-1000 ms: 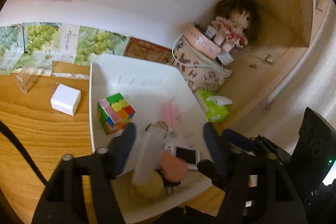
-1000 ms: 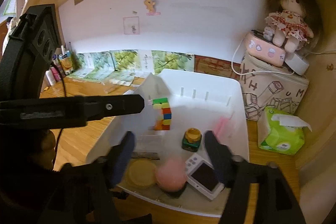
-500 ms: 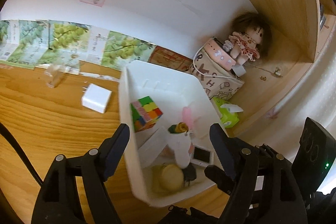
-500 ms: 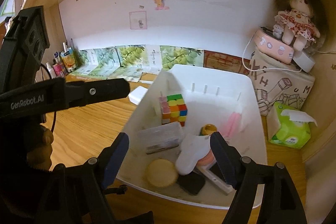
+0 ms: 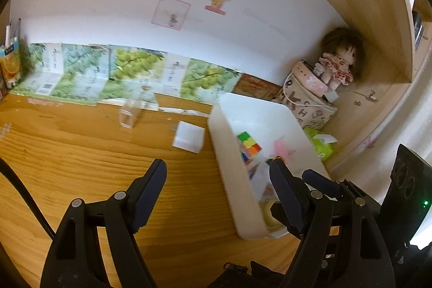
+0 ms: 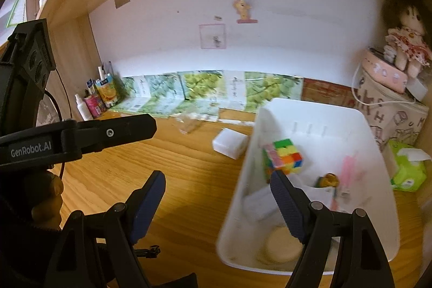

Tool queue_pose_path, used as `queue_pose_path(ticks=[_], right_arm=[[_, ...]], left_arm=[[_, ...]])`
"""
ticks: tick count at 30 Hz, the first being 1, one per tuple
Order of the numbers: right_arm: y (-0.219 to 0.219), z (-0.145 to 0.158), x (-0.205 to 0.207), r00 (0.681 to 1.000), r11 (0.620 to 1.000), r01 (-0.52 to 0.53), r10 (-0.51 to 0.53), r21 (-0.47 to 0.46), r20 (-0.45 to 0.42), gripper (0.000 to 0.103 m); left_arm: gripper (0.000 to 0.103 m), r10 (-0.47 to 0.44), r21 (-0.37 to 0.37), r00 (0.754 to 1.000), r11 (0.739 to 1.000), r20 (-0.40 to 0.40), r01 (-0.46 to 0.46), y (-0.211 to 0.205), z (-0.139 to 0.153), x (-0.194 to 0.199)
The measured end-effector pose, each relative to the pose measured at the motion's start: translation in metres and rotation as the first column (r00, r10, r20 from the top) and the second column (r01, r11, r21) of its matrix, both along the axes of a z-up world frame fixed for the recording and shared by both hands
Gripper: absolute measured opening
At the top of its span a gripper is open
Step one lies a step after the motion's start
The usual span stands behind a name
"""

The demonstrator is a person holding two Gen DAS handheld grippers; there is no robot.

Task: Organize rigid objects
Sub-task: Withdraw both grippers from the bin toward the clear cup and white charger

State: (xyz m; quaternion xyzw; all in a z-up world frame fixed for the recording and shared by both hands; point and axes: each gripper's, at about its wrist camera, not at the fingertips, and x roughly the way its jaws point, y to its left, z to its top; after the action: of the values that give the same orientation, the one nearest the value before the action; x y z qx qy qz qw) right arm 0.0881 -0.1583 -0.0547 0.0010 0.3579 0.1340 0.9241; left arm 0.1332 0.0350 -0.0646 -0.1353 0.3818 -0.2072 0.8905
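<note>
A white bin [image 6: 310,104] stands on the wooden desk [image 6: 189,180] at the right. In it lie a colourful cube [image 6: 283,157], a pink item [image 6: 349,166], a small gold-capped bottle [image 6: 328,180], a round yellow item [image 6: 280,247] and pale pieces. A white block [image 6: 229,143] and a clear plastic piece [image 6: 189,124] rest on the desk left of the bin. My right gripper [image 6: 217,193] is open and empty, straddling the bin's left wall. My left gripper [image 5: 217,180] is open too, over the desk beside the bin [image 5: 229,153], near the cube [image 5: 248,146] and the white block [image 5: 189,136].
A doll [image 6: 405,45] sits on a pink case atop a printed box at the back right, with a green tissue pack [image 6: 407,169] below. Bottles and a juice carton [image 6: 108,89] stand at the back left. Leaf-print packets [image 6: 202,88] line the wall. A hand grips the left gripper's handle [image 6: 81,134].
Both grippers have pulled back from the bin and swung left over the desk, jaws a little wider. The pale item between the left fingers a second ago is no longer there.
</note>
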Motion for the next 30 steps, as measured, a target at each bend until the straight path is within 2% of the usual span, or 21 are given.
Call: queue_pose_path(ticks=[6,16,23,30], right_arm=[[0.019,-0.005,0.005,0.999,0.998,0.048,-0.048,0.039,-0.004,0.082],[0.049,-0.028,0.023,0.984,0.981,0.175,-0.17,0.087,-0.058,0.082],[0.078,-0.05,0.057,0.961,0.96,0.273,-0.269,0.059,-0.063,0.082],[0.104,-0.069,0.104,0.93,0.93,0.368,-0.368,-0.014,0.009,0.082]], left_arm=[[0.081,-0.012,0.056,1.0,0.998,-0.009,0.012,0.021,0.0,0.005],[0.081,-0.01,0.145,0.993,0.989,-0.116,0.027,0.053,-0.019,0.031],[0.081,0.004,0.176,0.982,0.984,-0.189,0.03,0.078,-0.029,0.082],[0.081,-0.045,0.202,0.956,0.974,-0.289,0.107,0.081,-0.044,0.147]])
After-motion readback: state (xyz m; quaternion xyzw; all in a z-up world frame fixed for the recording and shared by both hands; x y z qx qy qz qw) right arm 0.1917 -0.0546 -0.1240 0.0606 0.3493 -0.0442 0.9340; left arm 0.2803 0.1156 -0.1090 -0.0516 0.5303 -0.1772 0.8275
